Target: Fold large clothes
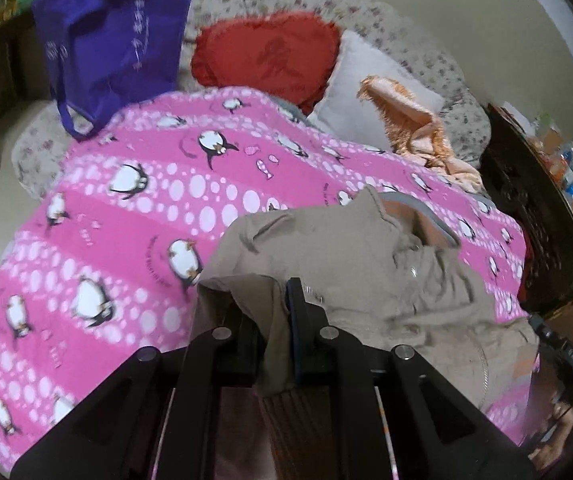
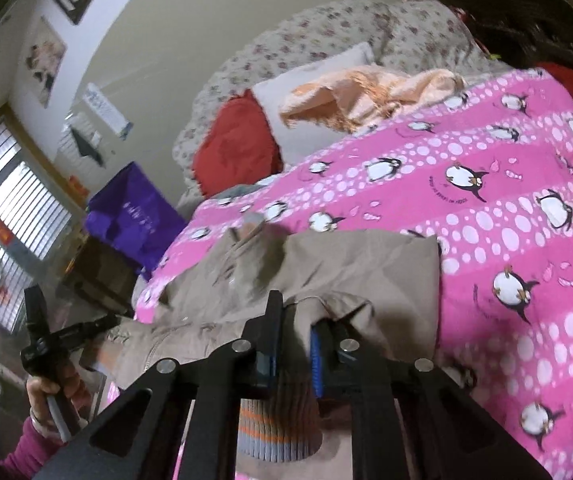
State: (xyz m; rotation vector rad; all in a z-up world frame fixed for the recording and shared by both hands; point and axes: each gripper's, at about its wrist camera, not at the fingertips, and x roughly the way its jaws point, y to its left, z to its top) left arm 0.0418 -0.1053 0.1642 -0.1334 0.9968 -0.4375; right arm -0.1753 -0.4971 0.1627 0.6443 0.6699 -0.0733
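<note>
Now both grippers' fingers [image 1: 295,300] [image 2: 273,316] pinch the khaki jacket [image 1: 346,264] over the pink quilt [image 1: 126,200].

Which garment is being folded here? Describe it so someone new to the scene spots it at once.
Start at the bed under the pink penguin blanket. On its near end lies a khaki jacket with ribbed cuffs, pinched by both the left gripper and the right gripper. It is the only plain tan fabric there; the peach fringed cloth lies by the pillows.

Pink quilt [image 1: 126,208] lies open; purple bag [image 1: 114,36] and cushions [image 1: 266,56] crowd its far end
</note>
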